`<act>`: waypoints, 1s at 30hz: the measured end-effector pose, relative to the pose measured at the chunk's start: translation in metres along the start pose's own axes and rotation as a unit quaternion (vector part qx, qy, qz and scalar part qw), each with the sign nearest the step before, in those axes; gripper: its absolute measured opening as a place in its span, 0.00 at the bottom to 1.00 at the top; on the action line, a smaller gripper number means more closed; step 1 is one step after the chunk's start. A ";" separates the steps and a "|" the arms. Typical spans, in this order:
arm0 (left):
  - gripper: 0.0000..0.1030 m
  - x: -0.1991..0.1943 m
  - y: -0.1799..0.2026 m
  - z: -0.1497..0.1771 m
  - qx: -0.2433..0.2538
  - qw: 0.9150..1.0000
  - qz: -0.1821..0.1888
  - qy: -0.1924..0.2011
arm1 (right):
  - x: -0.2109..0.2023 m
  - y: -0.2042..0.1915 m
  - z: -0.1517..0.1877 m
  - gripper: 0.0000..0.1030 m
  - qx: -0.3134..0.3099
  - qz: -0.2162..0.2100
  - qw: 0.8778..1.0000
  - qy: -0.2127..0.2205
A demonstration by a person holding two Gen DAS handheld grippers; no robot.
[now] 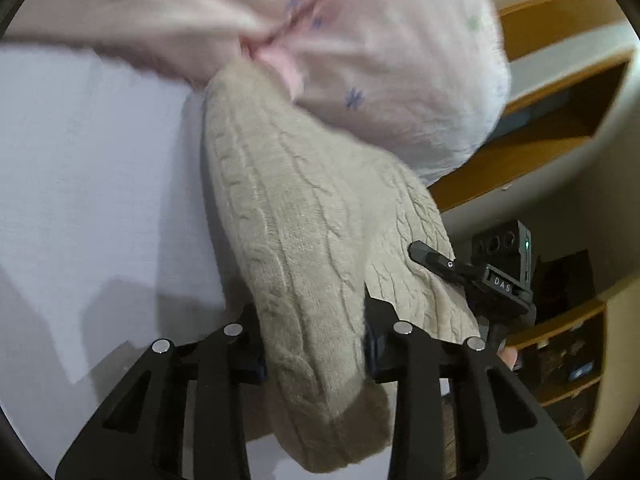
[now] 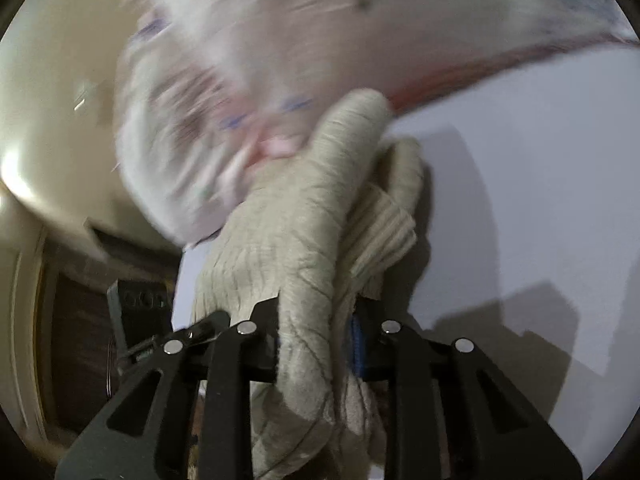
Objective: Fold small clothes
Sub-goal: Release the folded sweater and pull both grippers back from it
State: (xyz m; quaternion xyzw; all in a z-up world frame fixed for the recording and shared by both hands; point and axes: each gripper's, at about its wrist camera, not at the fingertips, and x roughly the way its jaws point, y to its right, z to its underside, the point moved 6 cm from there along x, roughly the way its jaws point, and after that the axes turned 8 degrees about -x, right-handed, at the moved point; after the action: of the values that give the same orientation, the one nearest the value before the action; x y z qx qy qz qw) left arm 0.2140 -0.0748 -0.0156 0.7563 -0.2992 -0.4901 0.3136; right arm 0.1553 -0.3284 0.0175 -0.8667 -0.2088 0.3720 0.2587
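Observation:
A beige cable-knit garment (image 1: 304, 216) hangs bunched over a white surface (image 1: 88, 184). My left gripper (image 1: 314, 332) is shut on its lower part. In the right wrist view the same beige knit (image 2: 296, 240) runs up from my right gripper (image 2: 316, 328), which is shut on it. A pale pink garment with small blue and green marks (image 1: 360, 40) lies bunched and blurred above the knit, touching its top end; it also shows in the right wrist view (image 2: 260, 60). The right gripper (image 1: 432, 258) shows at the knit's right edge.
Wooden shelves (image 1: 560, 120) with a pale rounded frame stand to the right of the white surface, holding dark items lower down. A cream wall or cabinet (image 2: 48, 120) and dark floor (image 2: 80, 340) lie to the left in the right wrist view.

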 end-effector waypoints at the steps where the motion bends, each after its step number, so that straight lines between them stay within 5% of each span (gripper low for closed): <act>1: 0.34 -0.016 -0.004 0.000 0.009 1.000 -0.004 0.014 | 0.005 -0.012 0.004 0.23 -0.015 -0.007 1.000 -0.005; 3: 0.36 -0.045 -0.021 -0.002 0.004 0.999 -0.020 0.045 | 0.028 -0.031 0.010 0.25 -0.045 -0.005 0.999 -0.021; 6: 0.41 -0.060 -0.049 -0.002 -0.008 0.996 -0.077 0.053 | 0.060 -0.040 0.016 0.37 -0.084 0.077 0.993 -0.044; 8: 0.47 -0.069 -0.057 0.005 -0.016 0.994 -0.085 0.061 | 0.043 -0.044 0.011 0.41 -0.064 0.075 0.995 0.000; 10: 0.60 -0.090 -0.052 0.011 0.017 0.988 -0.113 0.108 | 0.018 -0.045 0.002 0.50 -0.040 0.052 0.996 0.058; 14: 0.77 -0.112 -0.038 0.023 0.053 0.979 -0.129 0.151 | 0.033 -0.042 -0.003 0.51 -0.019 0.038 0.999 0.029; 15: 0.80 -0.114 -0.035 0.028 0.062 0.977 -0.134 0.154 | 0.046 -0.043 0.000 0.48 -0.027 0.065 0.997 0.015; 17: 0.86 -0.115 -0.030 0.038 0.083 0.972 -0.153 0.154 | 0.063 -0.027 0.006 0.44 -0.067 0.206 0.976 -0.014; 19: 0.91 -0.118 -0.032 0.052 0.099 0.967 -0.179 0.155 | 0.054 -0.032 0.007 0.44 -0.059 0.214 0.975 0.017; 21: 0.95 -0.124 -0.035 0.063 0.108 0.960 -0.206 0.157 | 0.029 -0.055 0.010 0.47 -0.070 0.192 0.977 0.064; 23: 0.96 -0.124 -0.039 0.070 0.107 0.959 -0.214 0.150 | 0.002 -0.081 0.025 0.74 -0.094 0.127 0.983 0.098; 24: 0.96 -0.122 -0.041 0.074 0.105 0.961 -0.214 0.143 | -0.004 -0.098 0.035 0.79 -0.106 0.083 0.985 0.106; 28: 0.97 -0.108 -0.049 0.084 0.101 0.960 -0.237 0.113 | 0.022 -0.153 0.071 0.85 -0.128 -0.070 0.988 0.053; 30: 0.97 -0.102 -0.050 0.087 0.103 0.958 -0.243 0.108 | 0.040 -0.149 0.083 0.85 -0.116 -0.056 0.991 0.024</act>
State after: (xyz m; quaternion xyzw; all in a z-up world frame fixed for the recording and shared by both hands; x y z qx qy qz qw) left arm 0.1052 0.0184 -0.0256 0.8829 -0.1193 -0.4336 0.1355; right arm 0.0929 -0.1662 0.0370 -0.8862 -0.2930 0.3095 0.1816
